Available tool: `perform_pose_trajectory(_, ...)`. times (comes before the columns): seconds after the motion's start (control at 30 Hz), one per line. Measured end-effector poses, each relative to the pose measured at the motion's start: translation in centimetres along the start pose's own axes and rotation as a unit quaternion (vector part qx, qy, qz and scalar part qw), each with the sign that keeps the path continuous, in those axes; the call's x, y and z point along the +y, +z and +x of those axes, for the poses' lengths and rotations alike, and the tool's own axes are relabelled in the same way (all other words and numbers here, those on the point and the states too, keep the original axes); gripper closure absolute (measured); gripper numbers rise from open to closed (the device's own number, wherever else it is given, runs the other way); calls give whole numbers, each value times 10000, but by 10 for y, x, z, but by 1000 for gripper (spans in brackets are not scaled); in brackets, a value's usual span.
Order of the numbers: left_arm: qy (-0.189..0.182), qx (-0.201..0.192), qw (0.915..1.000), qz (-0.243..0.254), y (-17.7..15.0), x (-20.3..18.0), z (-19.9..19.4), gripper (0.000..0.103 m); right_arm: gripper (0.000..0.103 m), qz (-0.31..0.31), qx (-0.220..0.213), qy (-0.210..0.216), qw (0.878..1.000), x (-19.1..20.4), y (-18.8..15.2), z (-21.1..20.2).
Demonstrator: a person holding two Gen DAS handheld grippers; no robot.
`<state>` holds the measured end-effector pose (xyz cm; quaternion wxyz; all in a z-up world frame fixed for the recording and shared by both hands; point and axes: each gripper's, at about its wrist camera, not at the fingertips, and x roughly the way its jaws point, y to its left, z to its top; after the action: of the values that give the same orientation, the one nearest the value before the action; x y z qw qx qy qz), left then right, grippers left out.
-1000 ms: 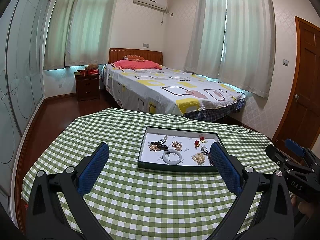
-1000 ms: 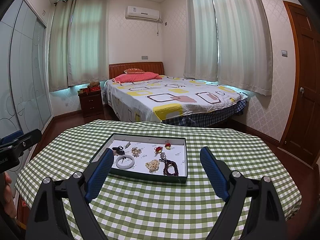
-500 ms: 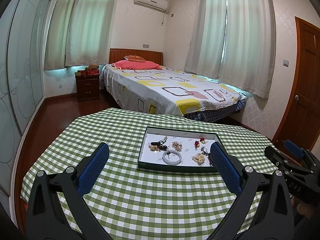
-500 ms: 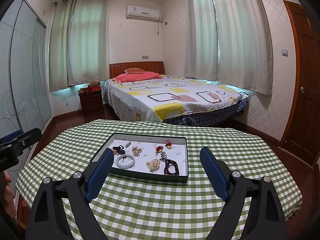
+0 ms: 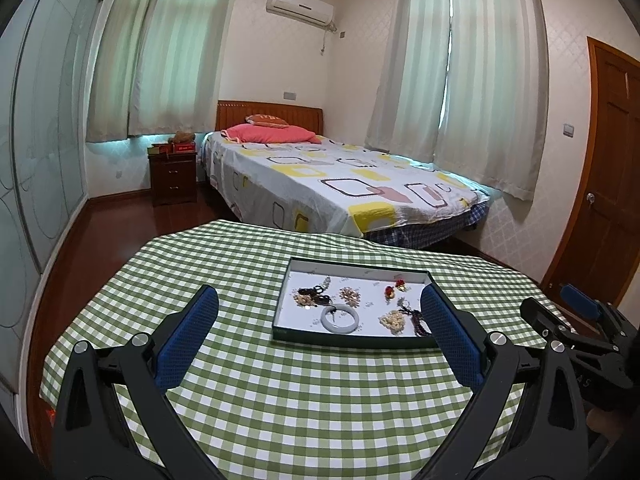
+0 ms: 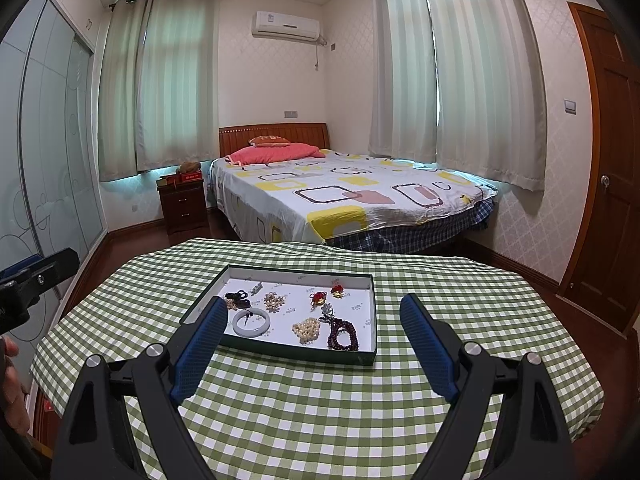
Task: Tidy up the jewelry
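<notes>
A shallow dark-rimmed tray with a white floor sits on the green-checked tablecloth of a round table, toward its far half. All jewelry in view lies inside the tray, none on the cloth: a pale jade-like bangle at the near left, a dark beaded bracelet at the near right, a cream bead cluster just beside it, a smaller bead cluster mid-tray, two red-and-gold charms toward the far side, and a dark knotted cord piece at the far left. The pieces lie apart from one another, save the bracelet and the cream cluster, which sit close. The left gripper and right gripper are both held above the near half of the table, each with jaws spread wide and nothing between them, aimed at the tray; this posture suits surveying the contents. In my judgement the layout fits either pieces awaiting sorting or pieces already laid out; the views do not settle which.
</notes>
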<state>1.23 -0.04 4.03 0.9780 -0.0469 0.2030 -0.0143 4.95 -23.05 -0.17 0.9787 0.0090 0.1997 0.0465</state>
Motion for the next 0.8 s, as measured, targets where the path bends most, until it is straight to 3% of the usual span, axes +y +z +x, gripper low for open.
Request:
perform_pose_trajectory(0.1,187,-107,9998,19,0,-1,-3,5,18,-6,3,-1,10000,0,0,0)
perform_pose_trajectory(0.37,87,-287,9995,76,4,-2,-7,4,18,-4,16,0,10000,0,0,0)
perform_pose_trajectory(0.63,-243,-304,9992,-5,3,1,-5,4,18,-6,39,16,10000,0,-4,1)
perform_pose_trajectory(0.8,-105,-331,9994,49,3,1,-2,4,18,-9,41,18,10000,0,-4,2)
